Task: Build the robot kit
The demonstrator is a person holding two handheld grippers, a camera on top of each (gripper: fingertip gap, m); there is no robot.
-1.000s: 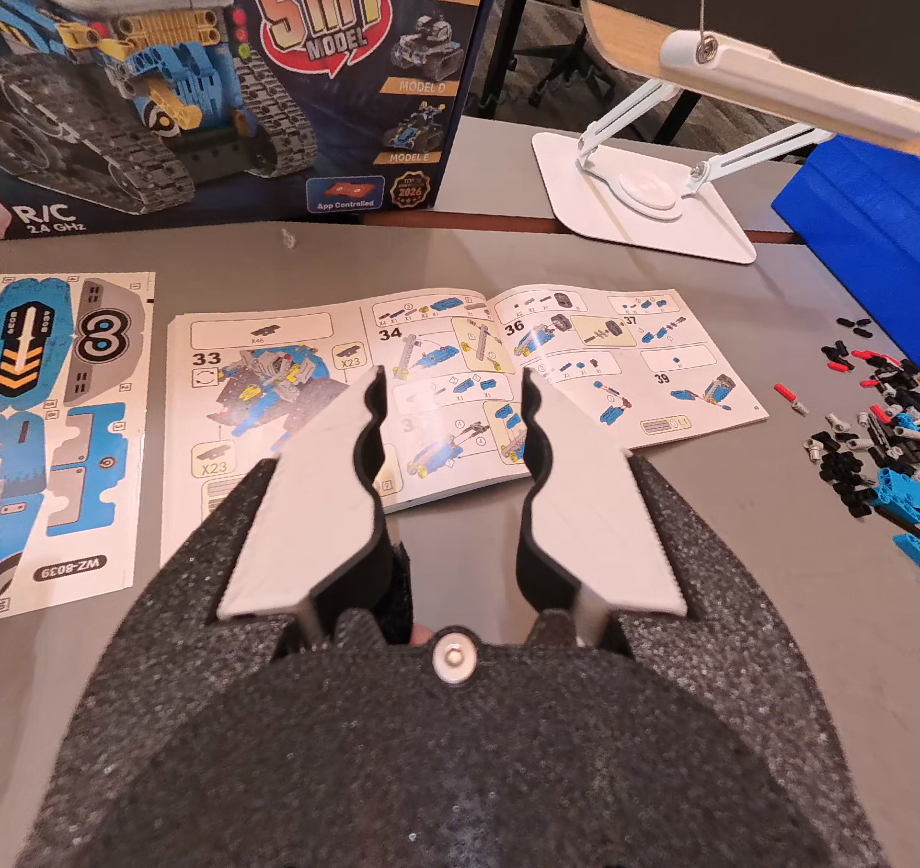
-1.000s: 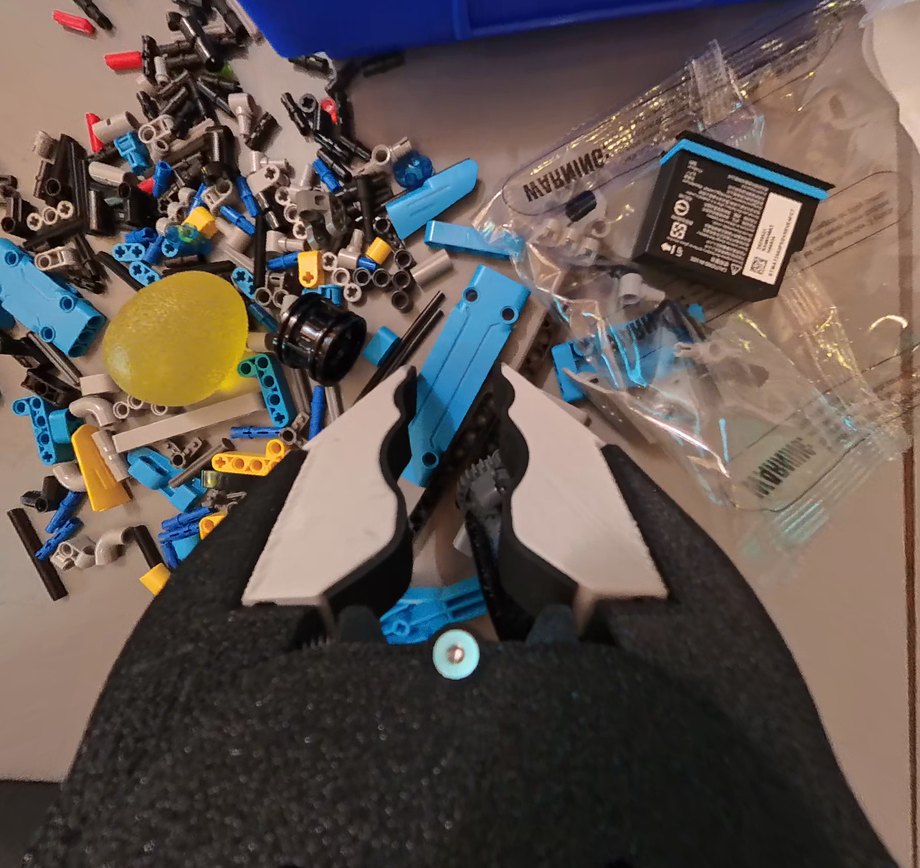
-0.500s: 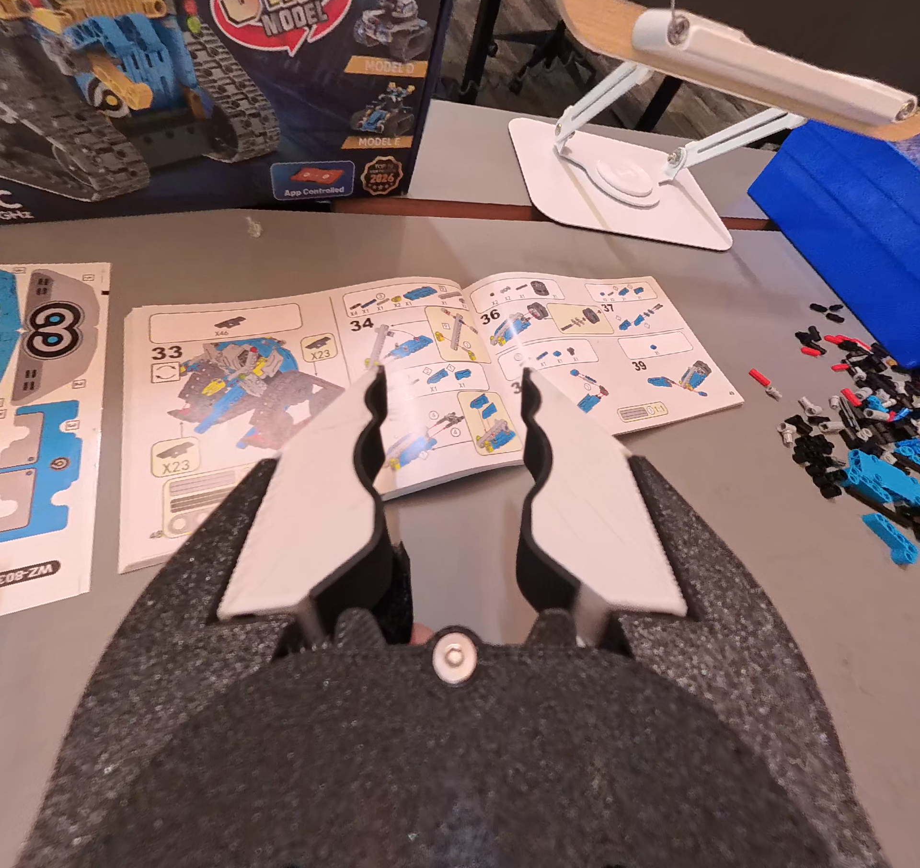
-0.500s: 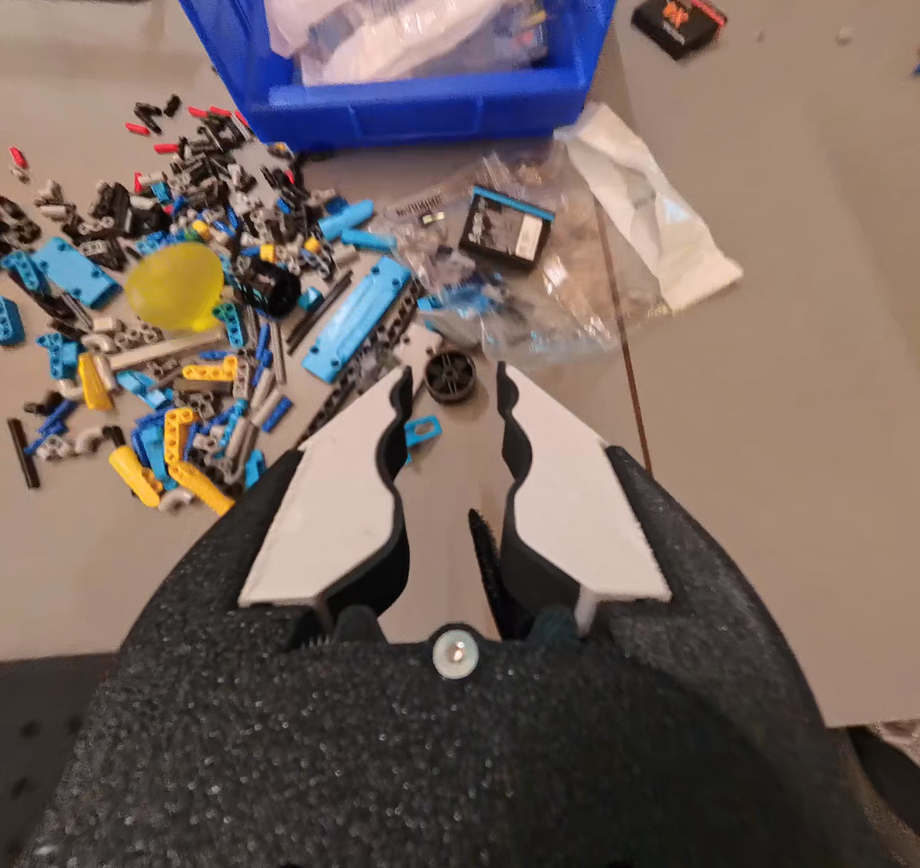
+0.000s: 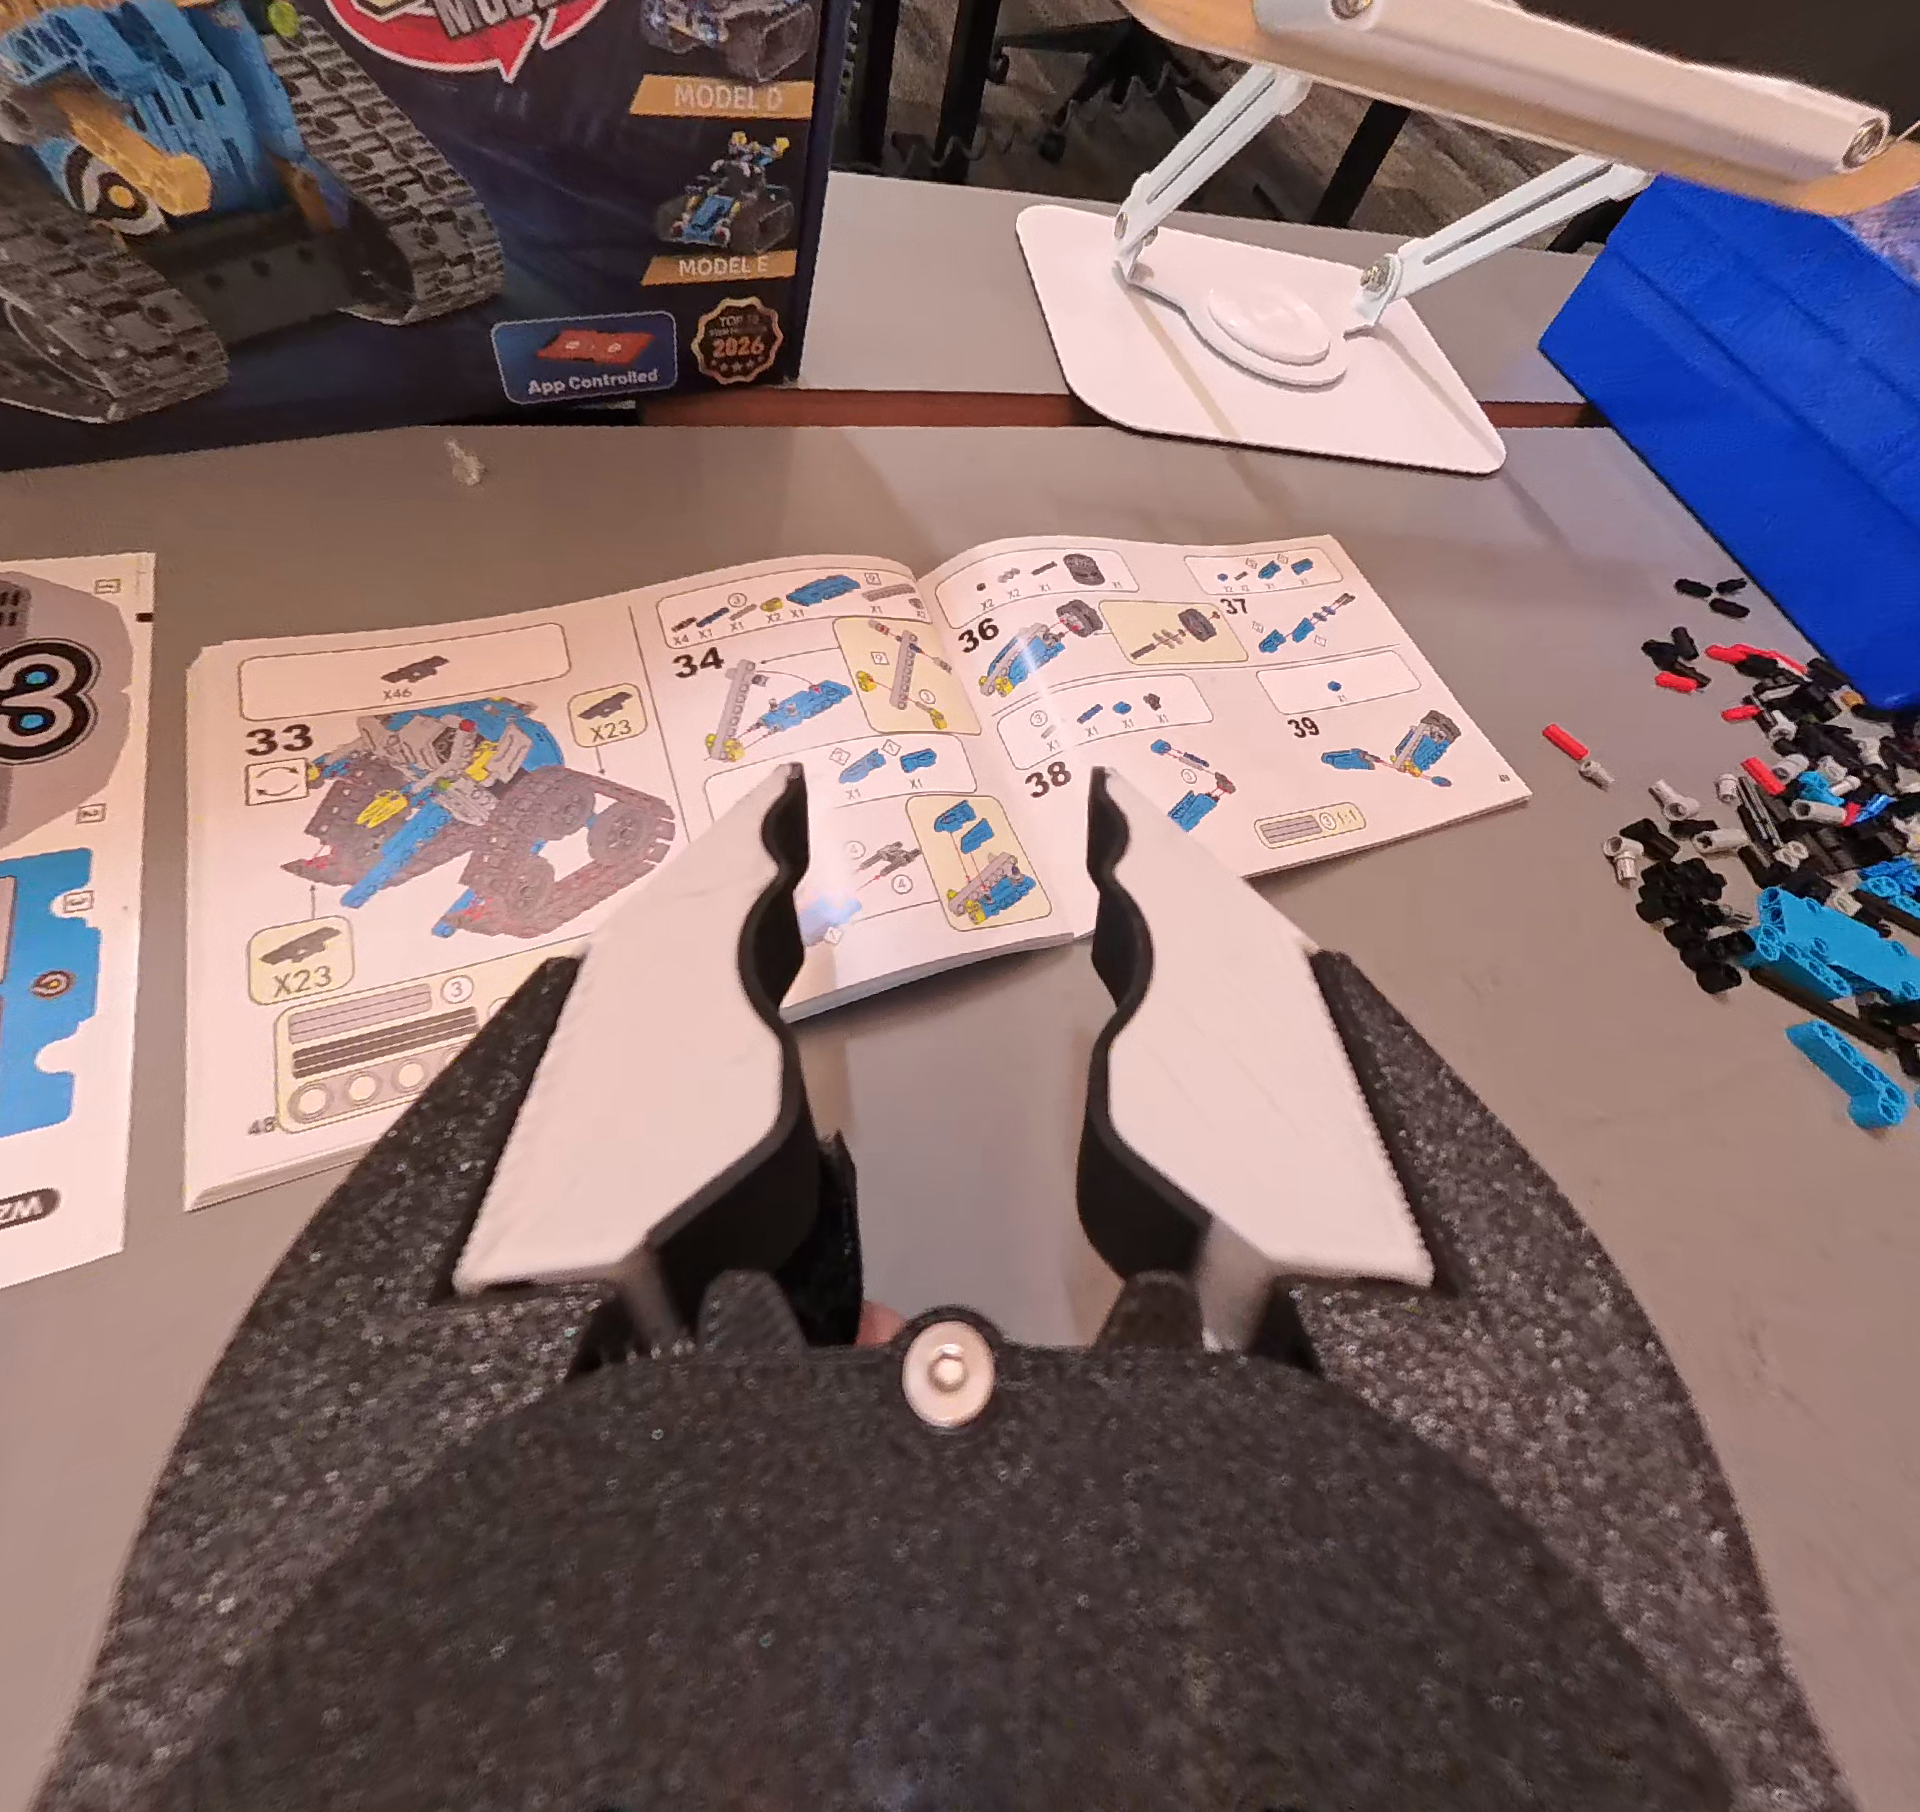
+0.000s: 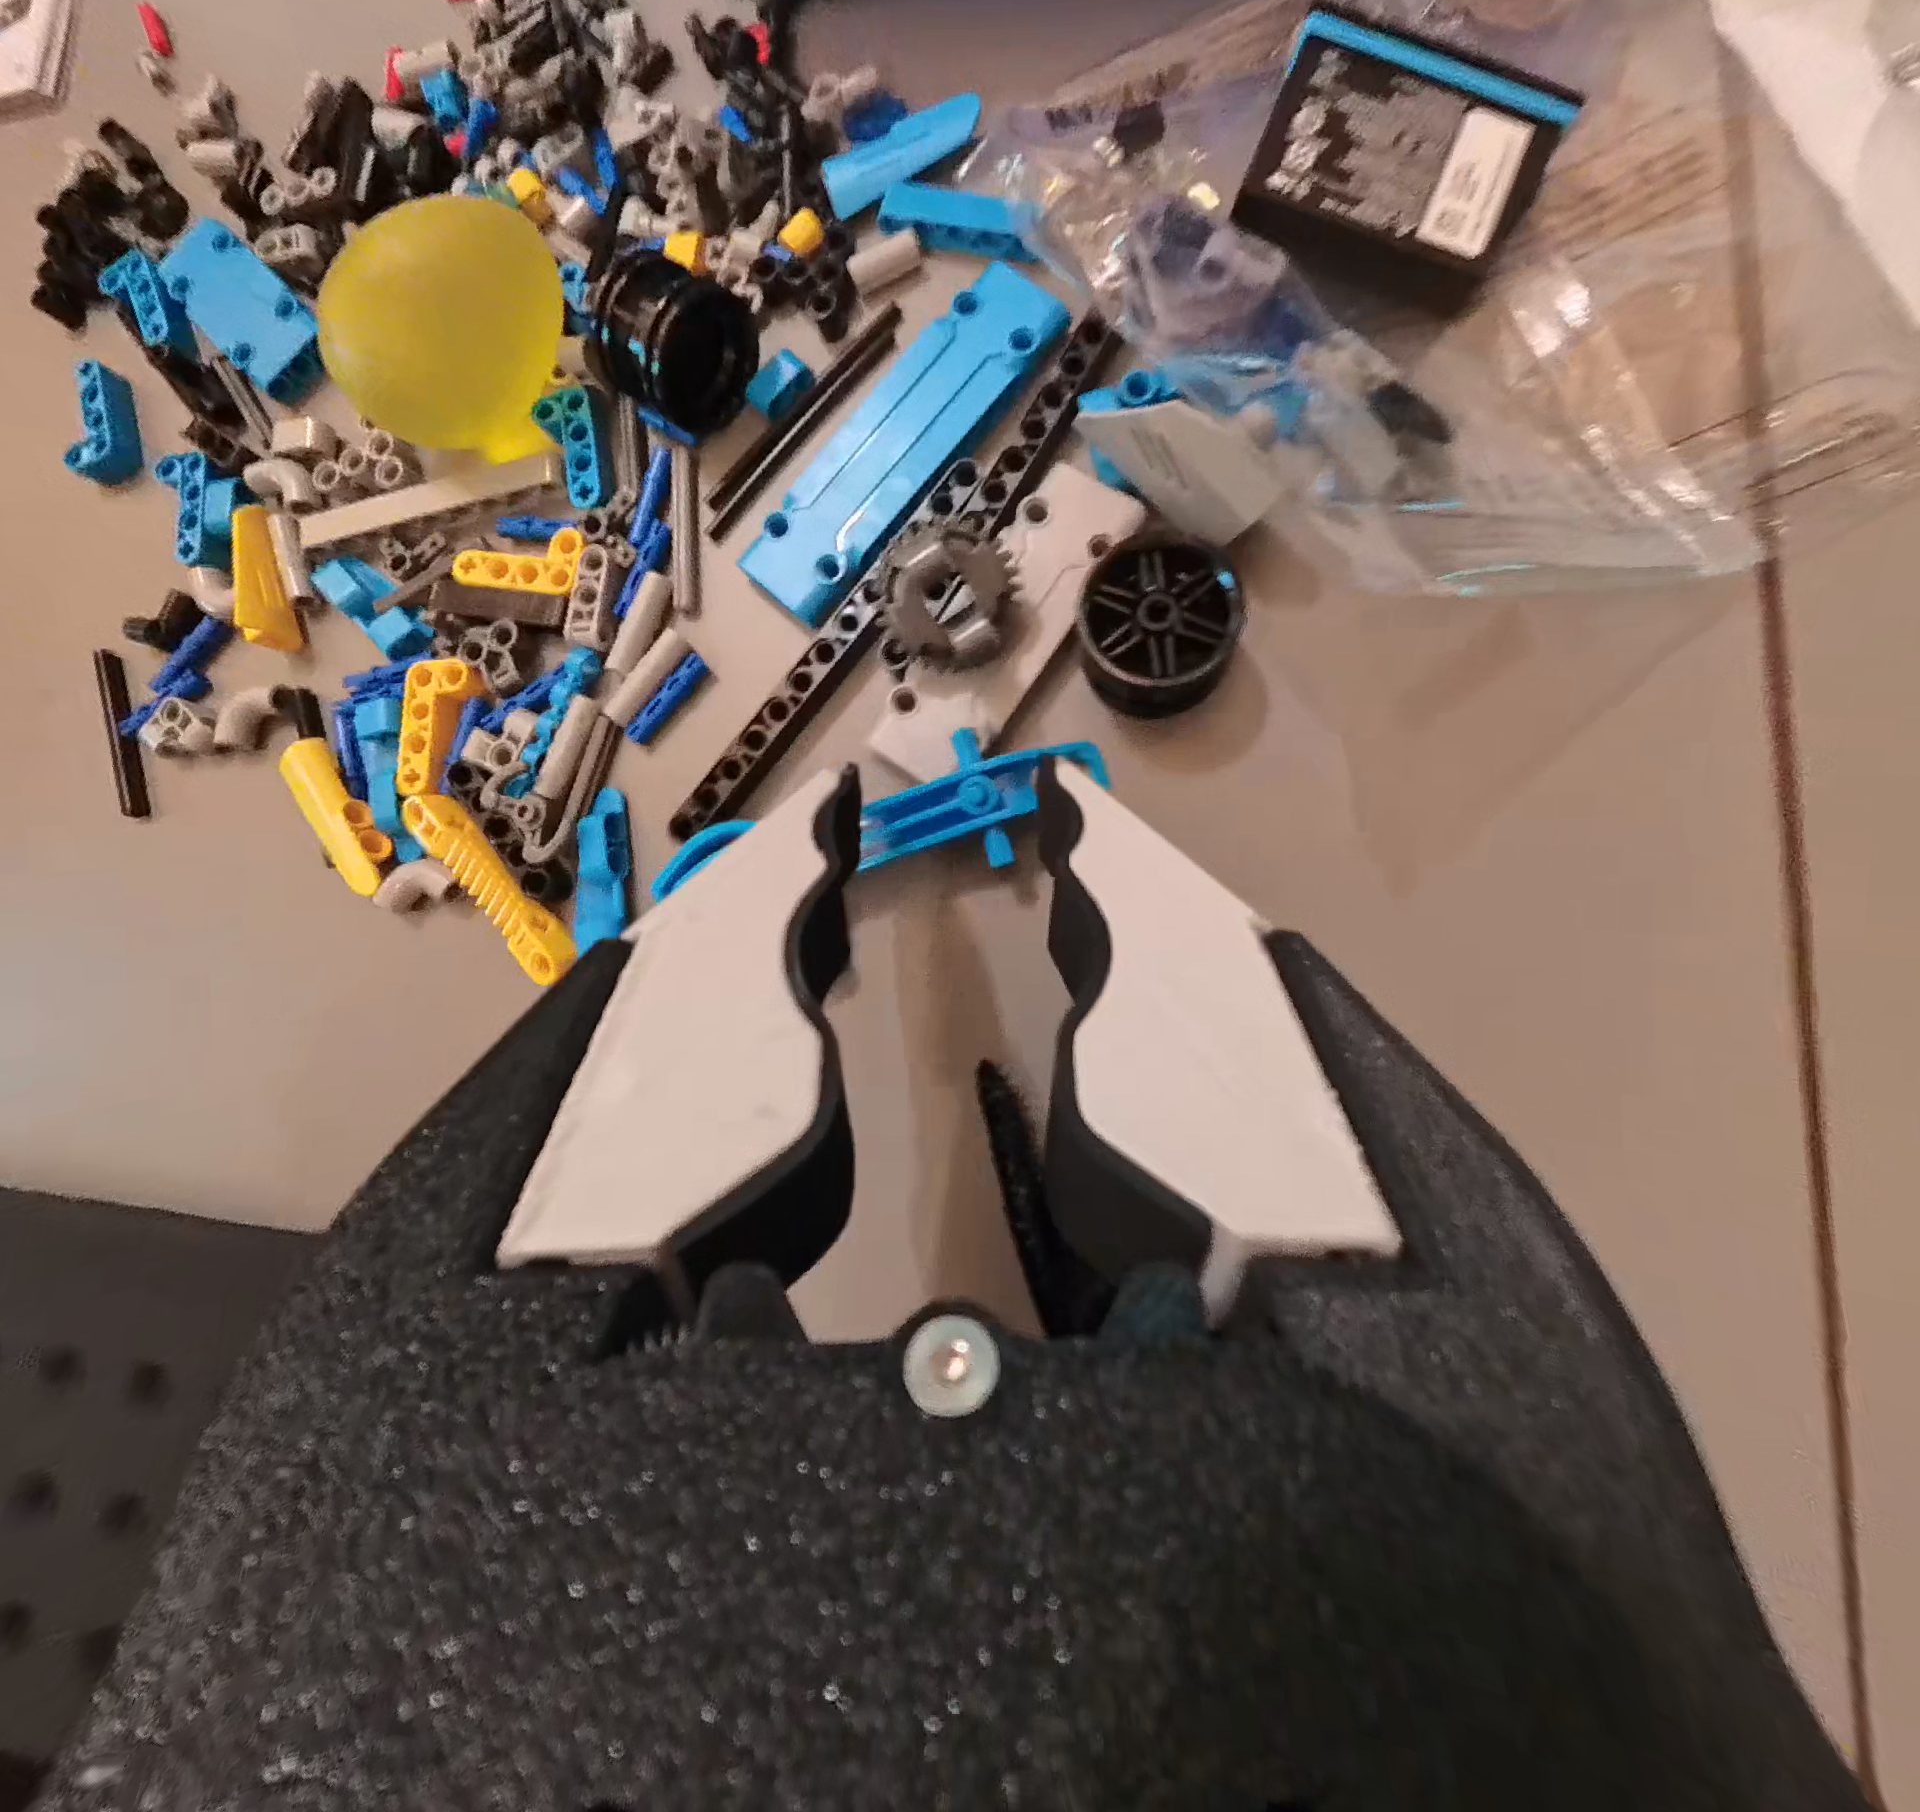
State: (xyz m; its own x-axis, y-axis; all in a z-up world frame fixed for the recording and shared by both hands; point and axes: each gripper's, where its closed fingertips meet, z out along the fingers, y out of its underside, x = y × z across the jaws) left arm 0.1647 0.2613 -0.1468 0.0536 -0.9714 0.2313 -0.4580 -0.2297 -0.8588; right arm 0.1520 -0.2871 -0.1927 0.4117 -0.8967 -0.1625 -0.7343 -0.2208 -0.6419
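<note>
So the right gripper [image 6: 945, 791] is hanging low over a thin sky-blue plastic piece with a curved rim and cross-shaped hub [image 6: 961, 806], which lies flat on the grey tabletop [image 6: 1455, 931] right at the fingertips. The jaws are spread fairly wide and have hold of nothing, and I honestly can't tell whether the tips are touching that blue piece or just above it. Just past it sits a dark grey toothed gear [image 6: 943, 599] on top of a pale grey flat panel [image 6: 1039, 557], with a long black beam full of holes [image 6: 883, 599] running diagonally beside them and a long sky-blue panel [image 6: 904, 443] next to that. A black spoked wheel [image 6: 1158, 619] stands just right of the gear. Further left there's a translucent yellow egg-shaped blob [image 6: 442, 328] in the middle of a big scatter of small blue, black, grey and yellow building parts, and off to the right some crinkly clear plastic bags [image 6: 1558, 391] with a black rectangular block with a blue edge [image 6: 1403, 141] on them. The left gripper [image 5: 940, 786] is also wide open and empty, hovering over an open instruction booklet [image 5: 727, 775], with a sticker sheet [image 5: 62, 879] to its left, a dark toy box [image 5: 416, 152] behind, and a white desk stand [image 5: 1247, 349] and blue bin [image 5: 1766, 391] off right.
</note>
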